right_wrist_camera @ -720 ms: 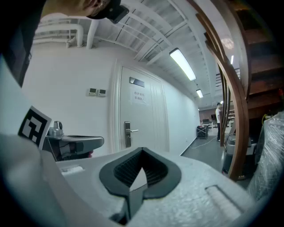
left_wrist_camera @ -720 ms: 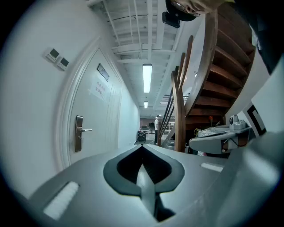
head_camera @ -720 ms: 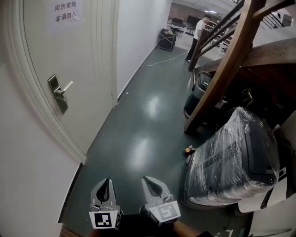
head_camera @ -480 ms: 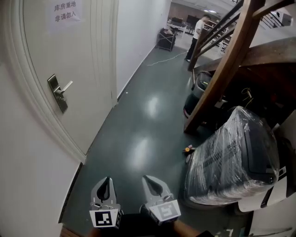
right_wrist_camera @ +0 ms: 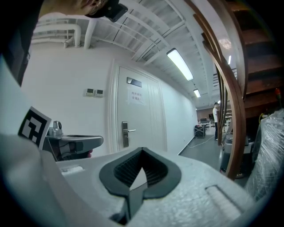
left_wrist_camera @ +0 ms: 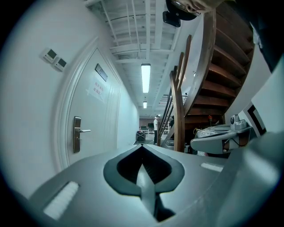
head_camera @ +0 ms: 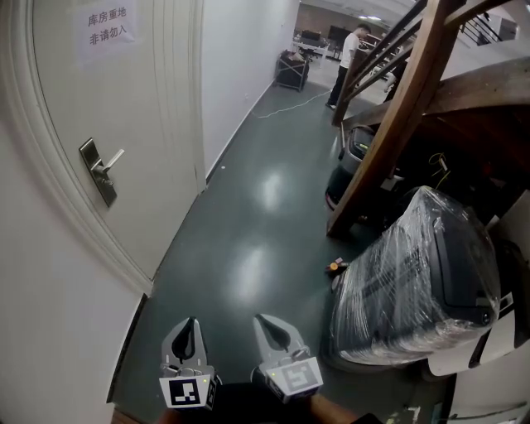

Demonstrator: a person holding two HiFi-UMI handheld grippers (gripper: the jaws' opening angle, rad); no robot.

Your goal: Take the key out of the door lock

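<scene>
A white door stands at the left of a corridor, with a metal lock plate and lever handle on it. The same lock plate shows in the left gripper view, and the lock plate in the right gripper view. The key is too small to make out. My left gripper and right gripper are low in the head view, far from the door, both shut and empty.
A paper notice hangs on the door. A wooden staircase rises at the right, with a plastic-wrapped machine and other equipment under it. A person stands far down the dark green corridor floor beside a cart.
The head view has shifted slightly, so the door and lock sit a little further left and higher. Both grippers stay where they were.
</scene>
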